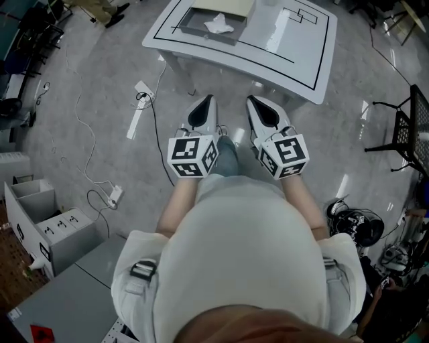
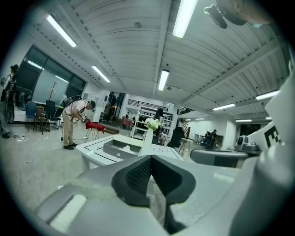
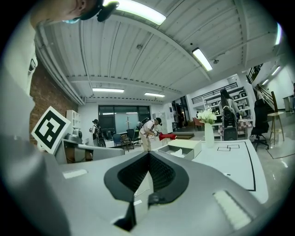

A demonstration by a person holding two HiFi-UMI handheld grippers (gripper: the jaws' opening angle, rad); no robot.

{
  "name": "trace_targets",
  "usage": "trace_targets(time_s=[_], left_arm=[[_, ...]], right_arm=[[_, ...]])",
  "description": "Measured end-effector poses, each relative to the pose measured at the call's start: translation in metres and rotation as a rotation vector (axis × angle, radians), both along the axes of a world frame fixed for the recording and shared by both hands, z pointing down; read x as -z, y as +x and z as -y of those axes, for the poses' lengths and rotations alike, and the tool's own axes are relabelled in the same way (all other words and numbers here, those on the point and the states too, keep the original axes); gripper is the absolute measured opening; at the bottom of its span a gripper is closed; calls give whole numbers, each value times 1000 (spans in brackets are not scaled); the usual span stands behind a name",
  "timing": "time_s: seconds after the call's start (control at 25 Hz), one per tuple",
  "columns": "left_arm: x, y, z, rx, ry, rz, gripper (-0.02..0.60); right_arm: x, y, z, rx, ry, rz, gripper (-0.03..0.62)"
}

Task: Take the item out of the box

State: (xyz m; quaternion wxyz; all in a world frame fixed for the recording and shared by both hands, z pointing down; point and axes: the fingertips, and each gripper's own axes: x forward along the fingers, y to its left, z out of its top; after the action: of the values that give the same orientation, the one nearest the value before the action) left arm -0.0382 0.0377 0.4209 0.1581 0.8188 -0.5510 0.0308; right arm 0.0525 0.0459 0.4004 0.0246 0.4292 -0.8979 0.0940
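worktop [image 1: 295,63]: white, marked with black outline lines, standing on a grey floor [image 1: 80,100].

box [image 1: 194,25]: grey, open-topped, on the far left part of the worktop, with a cream flap [image 1: 231,7] along its far side.

crumpled white item [image 1: 219,25]: lying inside the box on the worktop, well apart from both tools.

left tool [image 1: 208,100]: held short of the worktop's near edge, over the floor, tip pointing toward the worktop. jaws pressed together pad to pad, empty. marker cube [image 1: 192,156] at its rear.

right tool [image 1: 252,100]: just beside the left tool, likewise short of the worktop's near edge. jaws closed tight on each other, empty. marker cube [image 1: 284,155] at its rear.

vase [image 2: 147,137]: white, upright, with pale flowers, on the worktop near the box.

power strip [image 1: 144,89]: on the floor left of the worktop, with a white cable trailing from it.

cabinet [image 1: 50,231]: grey, on the floor well left of the worktop.

person [image 2: 72,120]: standing bent over a red object [image 2: 95,125], well beyond the worktop.
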Motion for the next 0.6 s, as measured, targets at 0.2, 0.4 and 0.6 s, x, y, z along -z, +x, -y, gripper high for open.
trace_targets(time_s=[0.2, 0.4, 0.6], left_arm=[[-4, -13, 41, 18, -9, -6, -3], [0, -23, 77, 16, -15, -4, -3], [6, -29, 109, -17, -22, -9, -3]], right_arm=[[-2, -10, 42, 14, -1, -6, -9], [4, -21, 79, 17, 0, -15, -9], [11, -32, 110, 11, 1, -25, -9]])
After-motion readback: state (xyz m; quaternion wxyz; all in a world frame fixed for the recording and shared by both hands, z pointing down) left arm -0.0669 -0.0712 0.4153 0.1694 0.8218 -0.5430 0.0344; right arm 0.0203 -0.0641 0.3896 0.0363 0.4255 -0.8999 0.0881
